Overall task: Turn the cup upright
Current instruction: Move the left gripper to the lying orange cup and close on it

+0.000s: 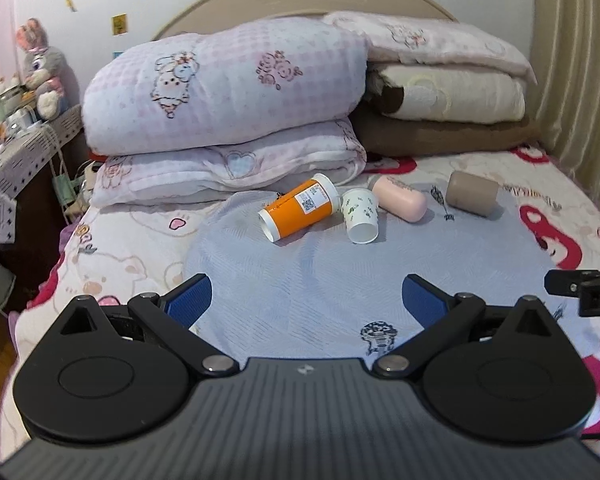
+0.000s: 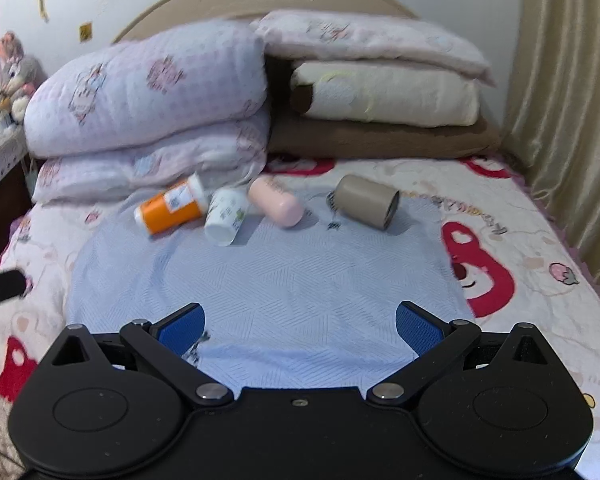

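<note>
Several cups lie on their sides on a pale blue cloth (image 1: 300,280) on the bed: an orange cup (image 1: 298,211) (image 2: 172,209), a white paper cup with green print (image 1: 360,216) (image 2: 225,216), a pink cup (image 1: 400,200) (image 2: 278,204) and a taupe cup (image 1: 474,193) (image 2: 366,202). My left gripper (image 1: 306,300) is open and empty, well short of the cups. My right gripper (image 2: 300,326) is open and empty, also short of them. The right gripper's tip shows at the left wrist view's right edge (image 1: 580,286).
Folded quilts and pillows (image 1: 228,120) are stacked behind the cups against the headboard. A bedside table with a plush rabbit (image 1: 40,68) stands at the left. A curtain (image 1: 580,80) hangs at the right. The bed's left edge drops to the floor.
</note>
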Demonstrator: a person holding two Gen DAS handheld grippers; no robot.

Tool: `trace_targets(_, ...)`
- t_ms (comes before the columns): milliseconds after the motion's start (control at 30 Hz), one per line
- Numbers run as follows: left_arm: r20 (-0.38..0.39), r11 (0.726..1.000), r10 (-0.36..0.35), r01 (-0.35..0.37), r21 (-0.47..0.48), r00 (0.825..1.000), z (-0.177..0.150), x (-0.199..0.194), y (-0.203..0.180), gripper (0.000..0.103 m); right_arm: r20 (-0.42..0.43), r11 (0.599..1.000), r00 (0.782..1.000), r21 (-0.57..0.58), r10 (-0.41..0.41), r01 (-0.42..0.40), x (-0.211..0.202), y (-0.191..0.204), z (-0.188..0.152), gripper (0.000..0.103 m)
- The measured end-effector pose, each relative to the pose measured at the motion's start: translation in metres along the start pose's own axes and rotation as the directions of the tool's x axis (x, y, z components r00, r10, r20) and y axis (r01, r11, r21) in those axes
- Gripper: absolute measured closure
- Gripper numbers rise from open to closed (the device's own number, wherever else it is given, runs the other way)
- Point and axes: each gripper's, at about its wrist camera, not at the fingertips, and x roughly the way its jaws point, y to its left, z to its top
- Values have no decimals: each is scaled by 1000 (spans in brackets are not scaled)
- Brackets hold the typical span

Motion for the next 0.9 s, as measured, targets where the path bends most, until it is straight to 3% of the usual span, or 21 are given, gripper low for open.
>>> trace_targets(133, -36, 997, -21, 24, 74, 999, 18, 19, 10, 0, -56, 999, 998, -5, 38, -39, 10, 5, 12, 0)
trace_targets(267, -51, 994, -59, 63, 85, 997, 40, 42, 29, 0, -64, 993, 995, -83, 73, -78, 21, 16, 27, 0)
trace_targets(400, -33, 990, -90, 93, 105, 995, 62, 73, 49, 0, 62, 945, 972, -257, 226, -203, 35, 34, 37, 0)
trace_targets(500, -35, 986, -116, 119, 118, 993, 74, 104, 61, 0, 64, 902, 958, -360, 279, -238, 56, 54, 50, 0)
trace_targets(733, -75, 975, -220, 222, 24, 973, 90, 198, 93, 4, -84, 830, 872, -275, 482, -485, 141, 91, 83, 6)
trace_targets(900, -134, 956, -290, 294, 10, 948, 88, 270, 95, 15, -199, 817, 832, -174, 518, -550, 204, 125, 86, 11)
